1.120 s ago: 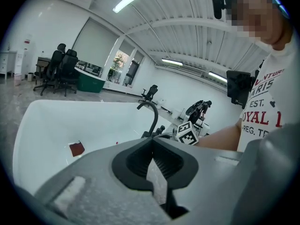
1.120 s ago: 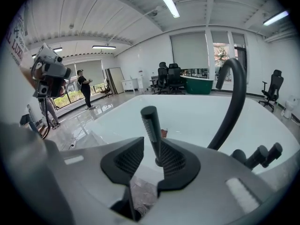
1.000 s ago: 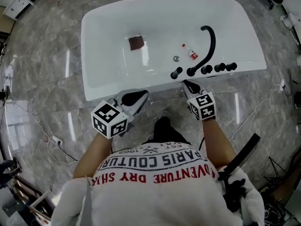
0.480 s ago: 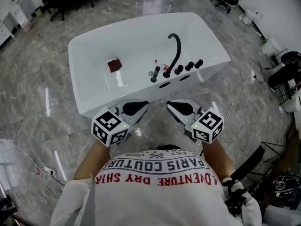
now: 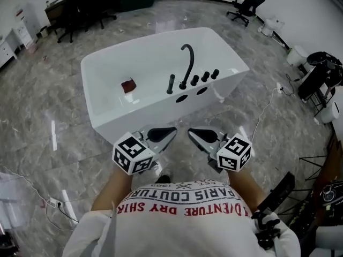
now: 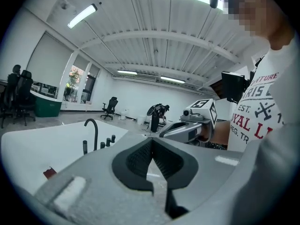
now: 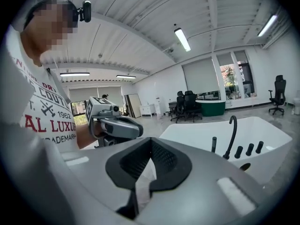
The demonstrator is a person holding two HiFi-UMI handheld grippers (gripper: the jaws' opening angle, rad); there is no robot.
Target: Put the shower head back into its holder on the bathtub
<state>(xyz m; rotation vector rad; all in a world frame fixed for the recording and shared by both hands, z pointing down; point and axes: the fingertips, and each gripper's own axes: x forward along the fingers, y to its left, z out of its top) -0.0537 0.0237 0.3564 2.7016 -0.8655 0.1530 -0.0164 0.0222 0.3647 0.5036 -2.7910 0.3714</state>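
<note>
Head view: white bathtub [image 5: 139, 119] in the upper centre of the frame, on a grey marble floor [image 5: 59, 116]. A row of black fittings runs along the tub's near rim, right of centre.
- The shower head [image 5: 171, 84] is the slim black upright piece at the left end of that row. It stands on the rim; its socket is too small to make out.
- Just right of it is the tall curved spout [image 5: 191, 63], then three knobs [image 5: 205, 76].
- A red-brown square [image 5: 128, 85] lies inside the tub, left of the fittings.

Left hand-held gripper [image 5: 167, 132]: lower centre of the frame, below the tub and well apart from it. Jaws closed pad to pad, nothing between them.

Right hand-held gripper [image 5: 195, 133]: beside the left, tips angled toward it. Jaws likewise closed and empty.

Person's white printed shirt [image 5: 185, 208] fills the bottom edge. Office chairs [image 5: 246, 4] at the top.
</note>
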